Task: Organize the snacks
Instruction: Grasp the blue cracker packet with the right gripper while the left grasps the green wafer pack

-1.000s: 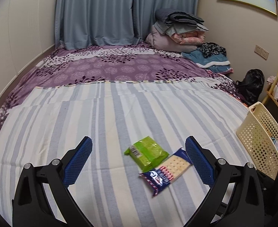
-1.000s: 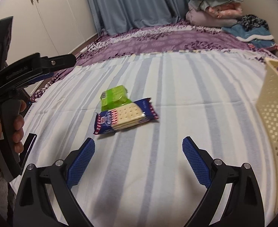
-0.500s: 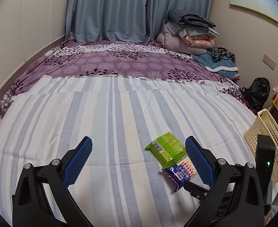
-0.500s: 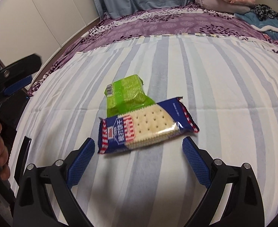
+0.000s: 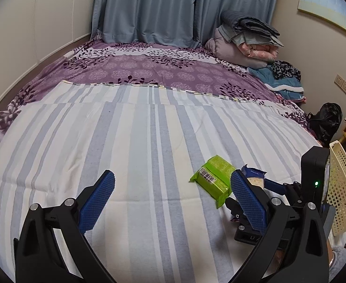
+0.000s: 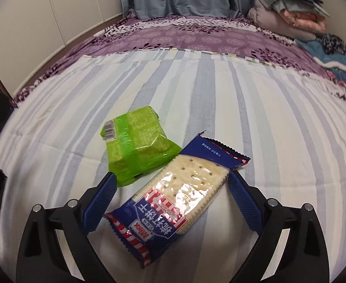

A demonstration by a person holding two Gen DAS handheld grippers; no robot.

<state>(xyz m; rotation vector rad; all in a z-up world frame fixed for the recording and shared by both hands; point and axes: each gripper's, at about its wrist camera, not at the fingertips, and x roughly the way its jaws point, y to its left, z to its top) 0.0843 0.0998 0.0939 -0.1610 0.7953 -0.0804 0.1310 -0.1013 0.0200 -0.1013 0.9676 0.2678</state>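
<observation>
A blue cracker packet (image 6: 173, 198) lies flat on the striped sheet, its far end against a green snack packet (image 6: 137, 148). My right gripper (image 6: 170, 200) is open and straddles the cracker packet, one blue pad on each side, not pressing it. In the left wrist view the green packet (image 5: 212, 180) sits just left of my right finger, and only a corner of the cracker packet (image 5: 253, 176) shows behind it. My left gripper (image 5: 173, 200) hangs open over bare sheet, holding nothing.
A cream perforated basket (image 5: 342, 188) stands at the bed's right edge. Folded quilts (image 5: 246, 40) and blue clothes are piled at the far right corner by the curtain. A black bag (image 5: 326, 120) sits on the floor to the right.
My right gripper has advanced low over the bed until the cracker packet lies between its fingers. The left gripper has drifted left, so the snacks now appear further right.
</observation>
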